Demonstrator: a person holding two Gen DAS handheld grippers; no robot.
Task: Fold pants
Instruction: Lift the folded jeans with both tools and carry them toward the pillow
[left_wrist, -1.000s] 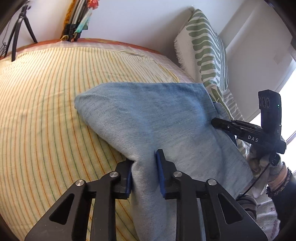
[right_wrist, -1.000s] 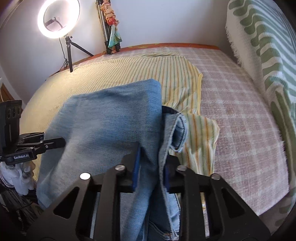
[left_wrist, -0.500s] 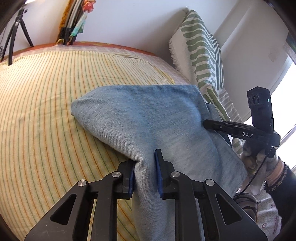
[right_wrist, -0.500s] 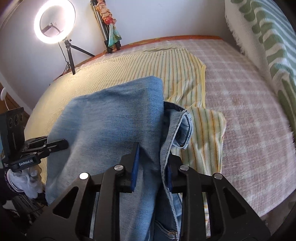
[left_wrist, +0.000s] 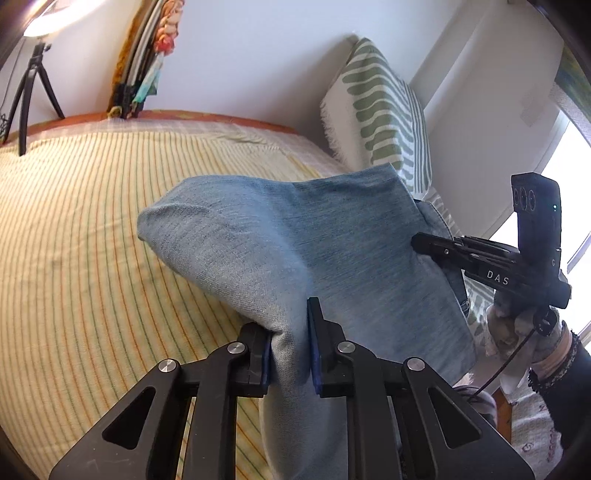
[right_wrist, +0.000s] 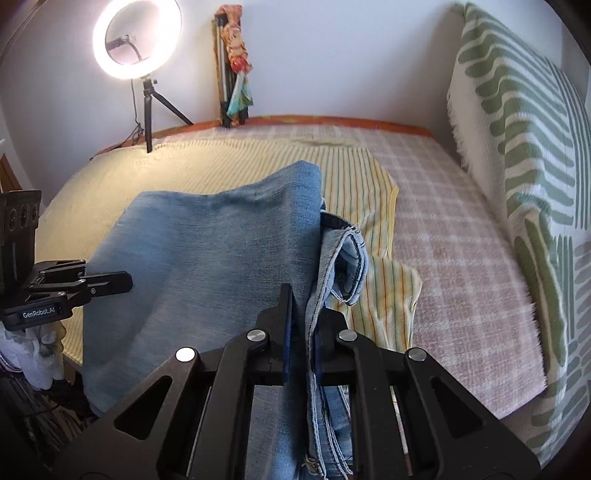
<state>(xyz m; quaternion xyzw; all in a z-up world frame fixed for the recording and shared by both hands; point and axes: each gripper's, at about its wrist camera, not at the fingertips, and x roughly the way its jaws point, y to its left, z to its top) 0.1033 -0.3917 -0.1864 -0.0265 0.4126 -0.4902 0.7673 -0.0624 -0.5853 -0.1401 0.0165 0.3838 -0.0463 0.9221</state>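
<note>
While both tools grip the light-blue denim pants (left_wrist: 295, 236), the step in hand looks like carrying a folded edge over the yellow striped bedspread (left_wrist: 92, 229). The black left gripper (left_wrist: 290, 347) is clamped on a bunched fold at one side; the black right gripper (right_wrist: 301, 332) pinches the stacked seam edges at the other, so the cloth sags between them above the bed. Both point forward at about the same height. Next, I judge, comes lowering the pair evenly; whether the far end touches the bed is unclear.
</note>
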